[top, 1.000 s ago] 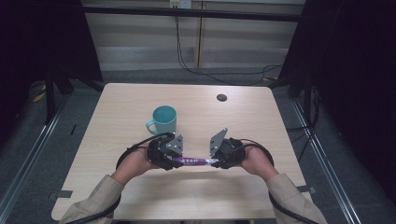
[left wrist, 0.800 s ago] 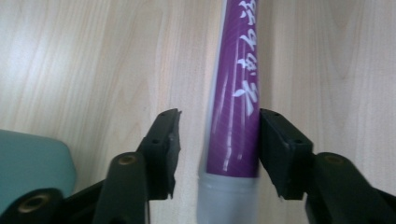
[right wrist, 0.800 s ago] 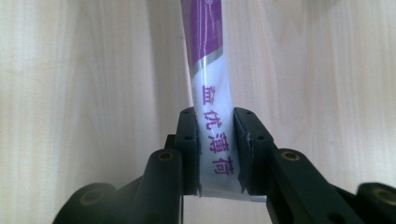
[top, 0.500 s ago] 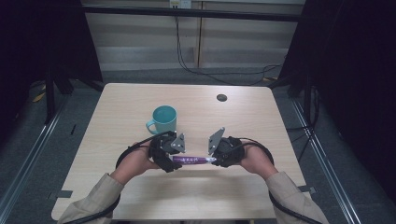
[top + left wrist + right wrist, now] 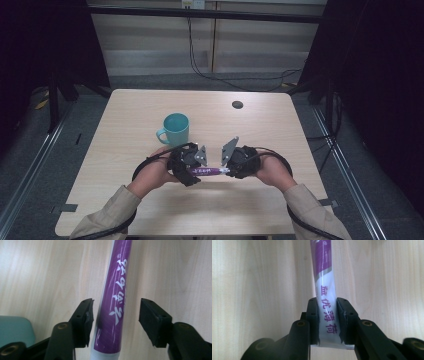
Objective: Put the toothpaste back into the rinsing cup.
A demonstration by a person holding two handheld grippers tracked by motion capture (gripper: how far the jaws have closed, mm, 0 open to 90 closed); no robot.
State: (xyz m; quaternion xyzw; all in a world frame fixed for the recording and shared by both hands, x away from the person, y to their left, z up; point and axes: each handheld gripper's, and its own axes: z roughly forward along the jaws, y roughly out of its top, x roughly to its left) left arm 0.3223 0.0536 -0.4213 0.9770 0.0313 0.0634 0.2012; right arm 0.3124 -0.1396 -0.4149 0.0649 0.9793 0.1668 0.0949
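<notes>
Behind the purple sachet (image 5: pixel 207 171), a teal mug (image 5: pixel 175 129) stands near.

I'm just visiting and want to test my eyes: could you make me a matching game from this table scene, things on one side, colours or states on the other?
Things:
1. mug
2. sachet
3. left gripper
4. right gripper

Descriptions:
A. jaws shut on the white end of the stick pack
B. teal, standing on the table
C. purple with white lettering
D. jaws apart, not pressing on the pack between them

Pairs: 1-B, 2-C, 3-D, 4-A
</notes>
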